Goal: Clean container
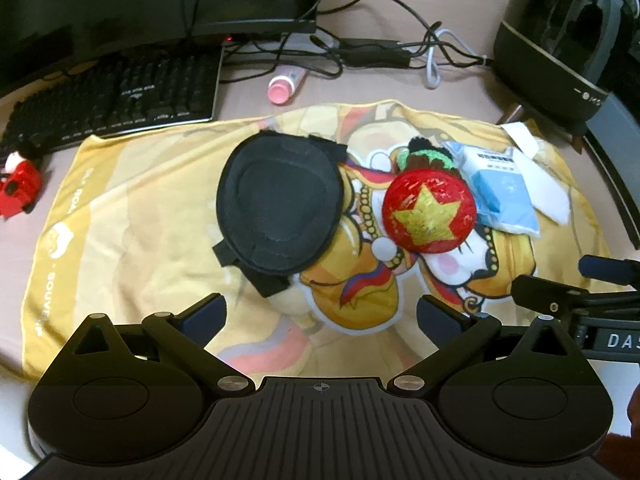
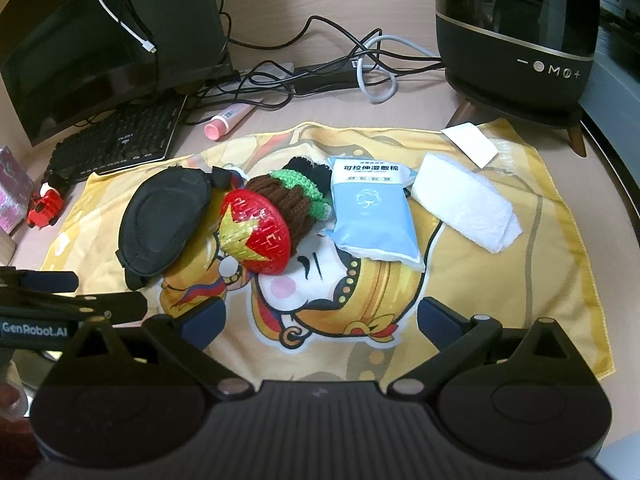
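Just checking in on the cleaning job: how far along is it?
Nothing looks done yet. Both tools, left and right, hover open and empty above the yellow cloth. The white wipe lies untouched beside the blue pack; picking it up and wiping remain.

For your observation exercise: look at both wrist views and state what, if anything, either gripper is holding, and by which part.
Nothing is held. The left gripper and right gripper both hang open above the yellow cloth, with only cloth showing between their fingers.
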`<state>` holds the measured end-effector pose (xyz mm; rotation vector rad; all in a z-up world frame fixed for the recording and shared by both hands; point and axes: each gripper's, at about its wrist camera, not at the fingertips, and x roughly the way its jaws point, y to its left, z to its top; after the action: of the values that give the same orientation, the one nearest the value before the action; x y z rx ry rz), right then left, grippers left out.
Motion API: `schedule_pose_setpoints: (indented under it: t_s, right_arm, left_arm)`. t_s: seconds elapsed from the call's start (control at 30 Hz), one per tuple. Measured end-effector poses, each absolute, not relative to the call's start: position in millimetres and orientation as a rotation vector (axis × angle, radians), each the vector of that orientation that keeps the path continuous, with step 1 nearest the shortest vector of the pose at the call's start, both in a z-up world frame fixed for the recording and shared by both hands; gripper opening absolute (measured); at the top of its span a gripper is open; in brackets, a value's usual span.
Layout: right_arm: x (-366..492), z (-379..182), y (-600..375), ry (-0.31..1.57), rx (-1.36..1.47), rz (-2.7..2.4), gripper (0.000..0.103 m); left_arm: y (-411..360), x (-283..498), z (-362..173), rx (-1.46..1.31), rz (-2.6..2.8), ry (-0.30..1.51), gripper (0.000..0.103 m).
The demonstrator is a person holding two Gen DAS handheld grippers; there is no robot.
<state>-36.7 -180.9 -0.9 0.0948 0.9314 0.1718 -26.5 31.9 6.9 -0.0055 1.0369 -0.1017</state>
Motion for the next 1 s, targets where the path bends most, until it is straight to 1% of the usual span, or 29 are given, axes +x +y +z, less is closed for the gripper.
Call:
schedule_pose_setpoints:
  t_s: [0.43, 1.0]
  right_arm:
    - [-44.1, -0.5, -165.7, 0.933, 0.116, 0.121, 0.103]
    - [-36.0, -1.9, -172.9, 0.931, 0.103, 0.111, 0.103]
  left_arm:
    - [28.2, -21.2, -0.2, 0.024, -0.057, 1.085, 0.103]
    - [25.3, -18.4, 2.8, 0.051, -0.066, 1.064, 0.103]
